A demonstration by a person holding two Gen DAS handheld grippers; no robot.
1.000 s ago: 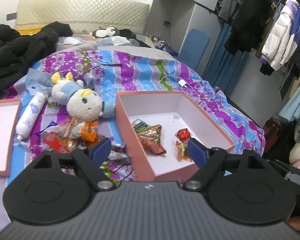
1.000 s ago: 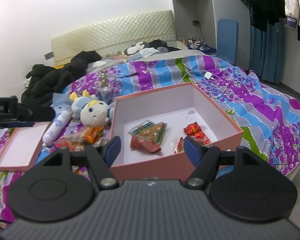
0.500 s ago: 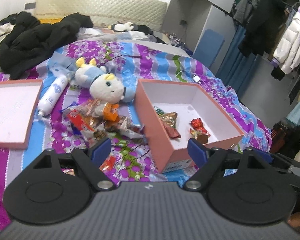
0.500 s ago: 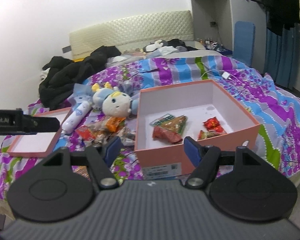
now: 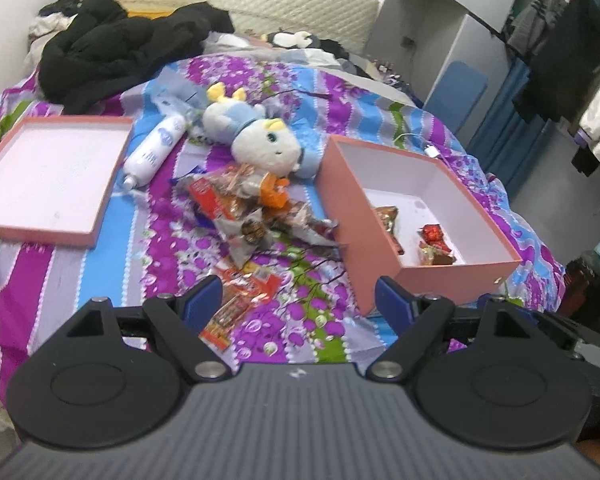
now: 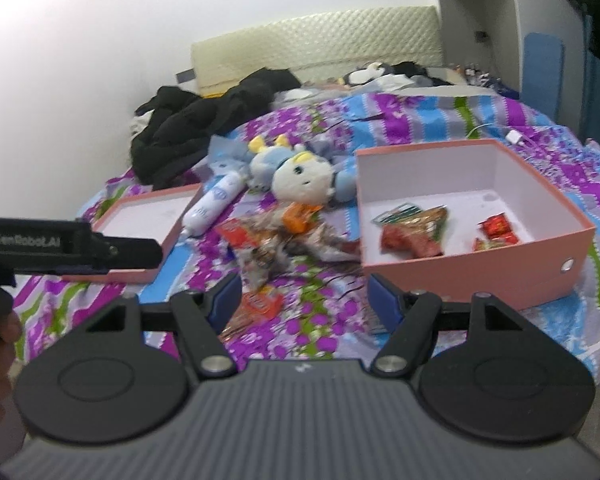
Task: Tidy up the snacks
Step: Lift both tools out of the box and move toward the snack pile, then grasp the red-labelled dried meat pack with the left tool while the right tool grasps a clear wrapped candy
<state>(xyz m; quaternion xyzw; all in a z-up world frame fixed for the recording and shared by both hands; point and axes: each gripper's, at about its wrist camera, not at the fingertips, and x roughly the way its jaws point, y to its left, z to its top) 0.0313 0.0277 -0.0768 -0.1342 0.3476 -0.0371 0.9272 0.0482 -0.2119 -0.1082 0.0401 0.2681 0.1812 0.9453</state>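
Note:
A pink box [image 5: 384, 240] [image 6: 496, 264] stands open on the bed at the right, with several wrapped snacks [image 5: 434, 240] [image 6: 414, 230] inside. A loose pile of snack packets [image 5: 244, 216] [image 6: 276, 244] lies on the bedspread left of the box. My left gripper [image 5: 298, 300] is open and empty, held above the bed near an orange packet [image 5: 240, 300]. My right gripper [image 6: 304, 294] is open and empty, above the near packets [image 6: 256, 308]. The left gripper's body [image 6: 60, 246] shows at the left edge of the right wrist view.
The pink box lid [image 5: 48, 178] [image 6: 144, 216] lies at the left. A white tube [image 5: 156, 150] [image 6: 216, 204] and a plush toy [image 5: 260, 144] [image 6: 300, 176] lie behind the pile. Black clothes [image 5: 116, 44] are heaped at the far side. Hanging clothes [image 5: 572, 64] are at the right.
Both grippers have drawn back and swung left. The view has shifted from the box onto the snack pile, and the lid has come into view. Both stay open and empty.

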